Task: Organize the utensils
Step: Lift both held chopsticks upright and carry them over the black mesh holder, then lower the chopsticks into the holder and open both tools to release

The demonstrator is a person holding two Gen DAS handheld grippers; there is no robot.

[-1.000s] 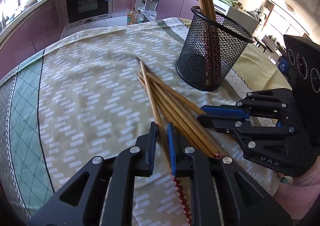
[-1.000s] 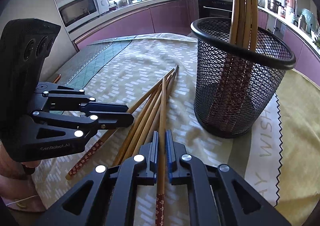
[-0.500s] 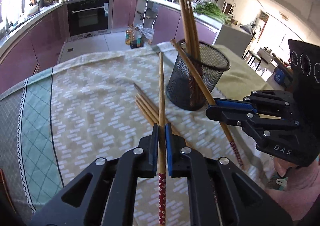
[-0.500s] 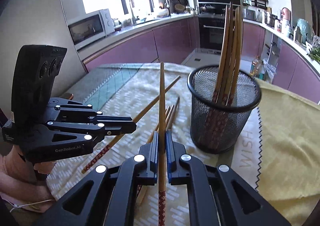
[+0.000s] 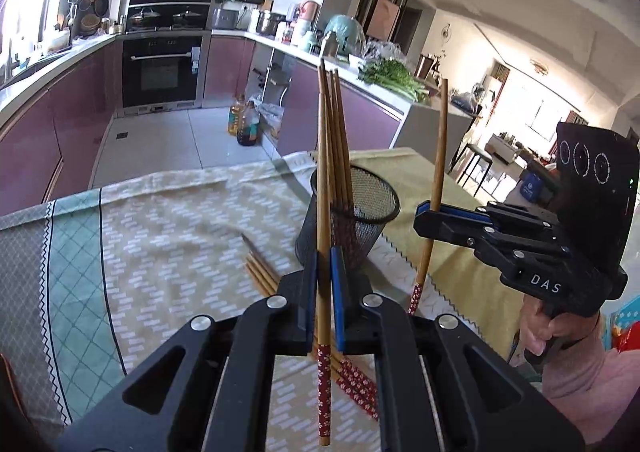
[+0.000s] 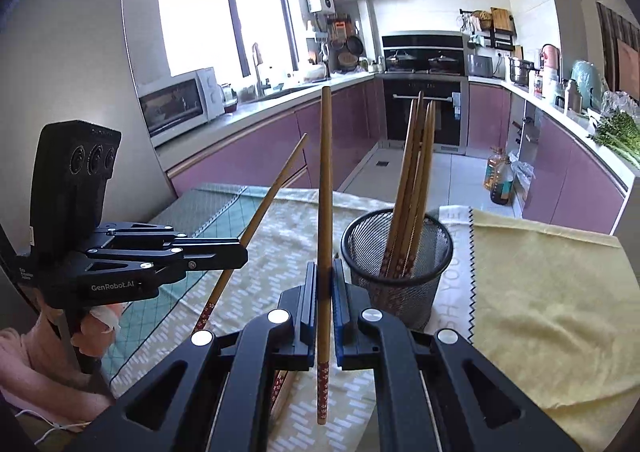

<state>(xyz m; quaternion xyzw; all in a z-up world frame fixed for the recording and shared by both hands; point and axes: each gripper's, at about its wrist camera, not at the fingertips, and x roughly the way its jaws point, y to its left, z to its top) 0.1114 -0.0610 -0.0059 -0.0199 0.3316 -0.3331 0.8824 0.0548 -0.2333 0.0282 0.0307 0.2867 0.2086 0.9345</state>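
Left wrist: chopstick (image 5: 323,179) now lifted off tablecloth (image 5: 160,236).

Each wrist camera sits close behind its own gripper, looking forward and down across the table (image 5: 168,236). Both views share the mesh cup (image 5: 360,211) at centre frame, and each shows the opposite gripper at its edge.

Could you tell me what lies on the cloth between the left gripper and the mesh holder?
In the left wrist view, a bundle of loose chopsticks lies on the tablecloth between the left gripper and the mesh holder.
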